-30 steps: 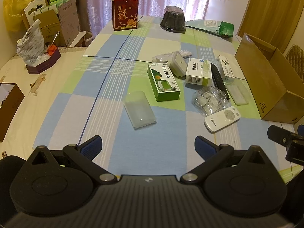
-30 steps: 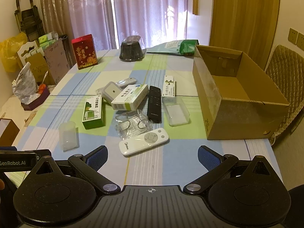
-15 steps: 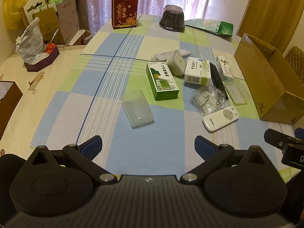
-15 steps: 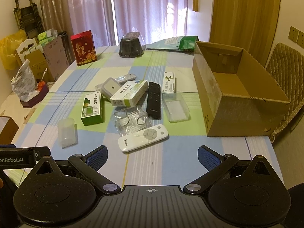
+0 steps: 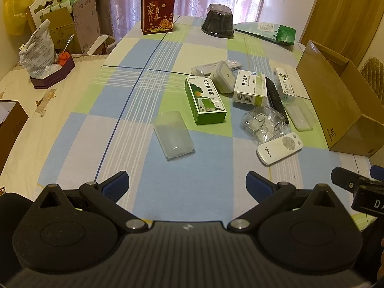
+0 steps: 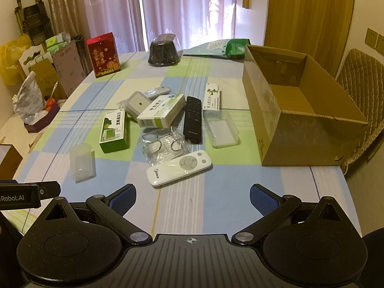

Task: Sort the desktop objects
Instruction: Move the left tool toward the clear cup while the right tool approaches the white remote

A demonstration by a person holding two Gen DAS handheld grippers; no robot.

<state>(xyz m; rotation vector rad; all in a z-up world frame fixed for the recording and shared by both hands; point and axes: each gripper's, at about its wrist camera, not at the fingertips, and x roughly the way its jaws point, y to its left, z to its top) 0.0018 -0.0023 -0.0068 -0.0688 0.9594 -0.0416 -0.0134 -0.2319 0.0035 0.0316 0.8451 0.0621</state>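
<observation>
While both of your claws hang low over the near edge of the checked surface [image 6: 216, 192], neither holds anything. Your left claw [image 5: 187, 182] has its blue-padded fingers spread wide apart, and your right claw [image 6: 192, 196] is spread just as wide.

Straight ahead of the left claw lies a frosted plastic case [image 5: 173, 134], flat on the cloth. Just beyond it and a little right is the green medicine box [image 5: 205, 99], lying on its back. Further right, a small grey-lidded container [image 5: 223, 76] leans against a white and green medicine box [image 5: 250, 88].

From your right claw, the same frosted case [image 6: 81, 162] sits ahead to the left, well apart from the fingers. Directly ahead, nearest the right claw, lies the white remote [image 6: 179, 168], angled across the cloth. A crumpled clear bag with metal rings [image 6: 163, 147] lies just behind it, touching or nearly so. Behind the bag, a black remote [image 6: 192, 119] lies lengthwise beside the white and green box. Right of the black remote is a clear rectangular tray [image 6: 222, 132], with a slim white carton [image 6: 212, 96] just beyond it.

Ahead to the right of the right claw stands the open cardboard box [image 6: 300, 124], its inside bare as far as you can see.
</observation>
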